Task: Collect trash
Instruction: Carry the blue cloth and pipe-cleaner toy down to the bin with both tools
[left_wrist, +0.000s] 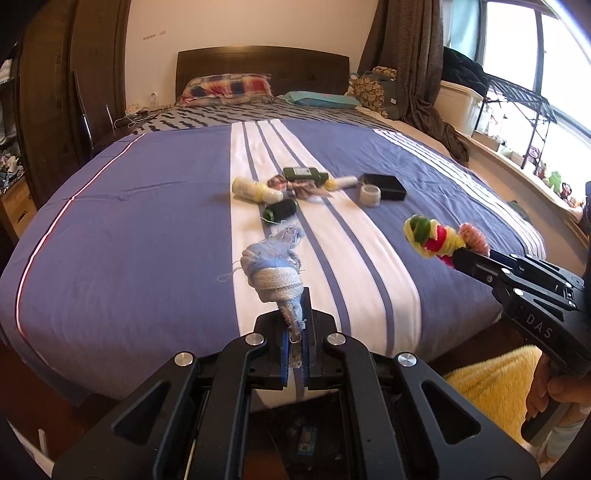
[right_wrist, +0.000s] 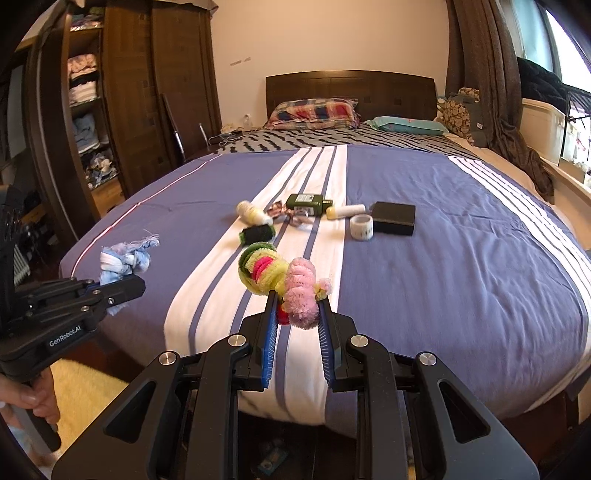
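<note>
A: Which step is in hand?

B: Carrying, I judge. In the left wrist view, the left claw (left_wrist: 295, 325), low in the centre of the frame, is clamped on a knotted blue and white rag (left_wrist: 275, 269). The rag's long axis runs up the frame, away from the camera, frayed end farthest. At the right edge, the right claw (left_wrist: 456, 254) is clamped on a fuzzy bundle (left_wrist: 436, 236) of yellow, green, red and pink. That bundle points toward upper left. Both pieces hang above the bed (left_wrist: 129, 221), not touching it.

A: And what is left on the bed?

B: A cluster at mid frame, from left: a pale bottle (left_wrist: 251, 188), a dark spool (left_wrist: 280, 210) below it, a green bottle (left_wrist: 304, 173), a tape roll (left_wrist: 370, 194), and a black box (left_wrist: 384, 184).

A: The right wrist view?

B: The left claw (right_wrist: 122, 291) sits at the left edge, the rag (right_wrist: 127, 258) pointing up and right. The right claw (right_wrist: 297, 317) is low centre, closed on the pink end of the bundle (right_wrist: 277, 277), which leans up and left.

A: What does the next move call for?

B: Probably a bin for both loads. None is visible, so I cannot say where to turn.
</note>
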